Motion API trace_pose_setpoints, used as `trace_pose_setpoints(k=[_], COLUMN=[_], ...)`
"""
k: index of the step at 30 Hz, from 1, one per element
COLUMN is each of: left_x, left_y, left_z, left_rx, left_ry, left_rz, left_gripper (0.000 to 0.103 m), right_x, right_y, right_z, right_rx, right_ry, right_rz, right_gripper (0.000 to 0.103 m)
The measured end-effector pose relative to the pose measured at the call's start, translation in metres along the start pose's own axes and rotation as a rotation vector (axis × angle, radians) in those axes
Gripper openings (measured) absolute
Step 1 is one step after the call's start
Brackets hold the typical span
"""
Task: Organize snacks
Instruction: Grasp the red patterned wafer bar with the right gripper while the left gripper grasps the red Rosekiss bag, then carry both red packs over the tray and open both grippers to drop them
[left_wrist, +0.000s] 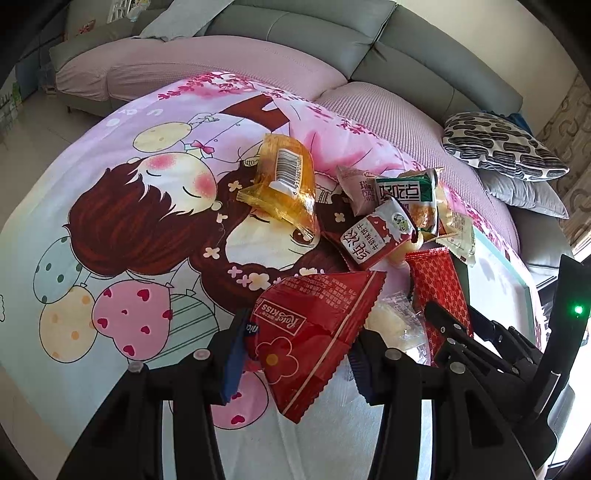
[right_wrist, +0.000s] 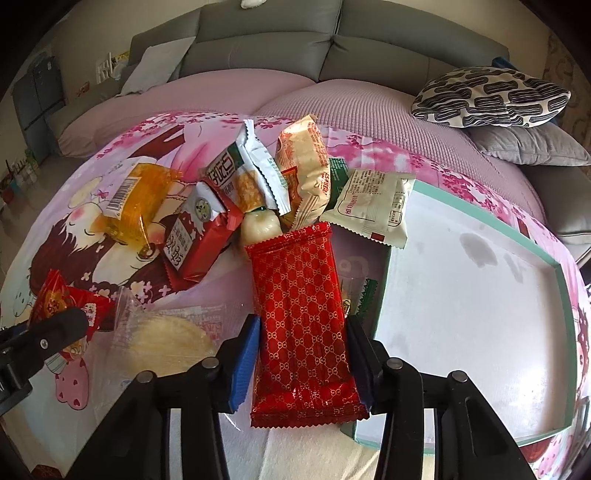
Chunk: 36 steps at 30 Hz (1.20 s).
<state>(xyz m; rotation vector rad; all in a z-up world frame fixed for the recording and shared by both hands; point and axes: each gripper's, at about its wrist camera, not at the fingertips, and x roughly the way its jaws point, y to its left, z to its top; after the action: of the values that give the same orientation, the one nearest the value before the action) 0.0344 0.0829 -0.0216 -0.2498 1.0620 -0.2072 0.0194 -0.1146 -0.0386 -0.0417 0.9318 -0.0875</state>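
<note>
So far the teal-rimmed tray (right_wrist: 480, 325) holds nothing. The left gripper (left_wrist: 295, 350) clamps the red Rater Kiss packet (left_wrist: 314, 332), the right gripper (right_wrist: 301, 354) the red patterned wafer packet (right_wrist: 303, 314); about 7 snacks remain piled beside the tray.

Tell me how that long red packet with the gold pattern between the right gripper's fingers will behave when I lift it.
The long red packet looks like glossy film, so it may slip between the pads. It is long and flat, gripped near one end by the right gripper, so the far end will probably droop. It is probably light. Its end overlaps the tray edge and could drag there.
</note>
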Motion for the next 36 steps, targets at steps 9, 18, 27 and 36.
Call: trace_pose_setpoints(k=[9, 18, 27, 36], left_x=[-0.013, -0.021, -0.023, -0.015], left_y=[-0.001, -0.009, -0.053, -0.154], left_z=[0.003, 0.005, 0.014, 0.007], left_rx=[-0.003, 0.021, 0.127, 0.363], left_ry=[-0.069, -0.106, -0.117, -0.094], left_rz=[-0.013, -0.037, -0.064, -0.168], left_gripper=[0.050, 0.050, 0.050, 0.050], right_x=[-0.020, -0.031, -0.038, -0.046], right_y=[-0.005, -0.008, -0.049, -0.147], right_z=[0.003, 0.008, 0.008, -0.012], right_rx=[0.029, 0.049, 0.168, 0.448], right_ry=[-0.054, -0.075, -0.079, -0.061], right_rz=[0.020, 0.030, 0.001, -0.151], right_gripper=[0.048, 0.048, 0.048, 0.048])
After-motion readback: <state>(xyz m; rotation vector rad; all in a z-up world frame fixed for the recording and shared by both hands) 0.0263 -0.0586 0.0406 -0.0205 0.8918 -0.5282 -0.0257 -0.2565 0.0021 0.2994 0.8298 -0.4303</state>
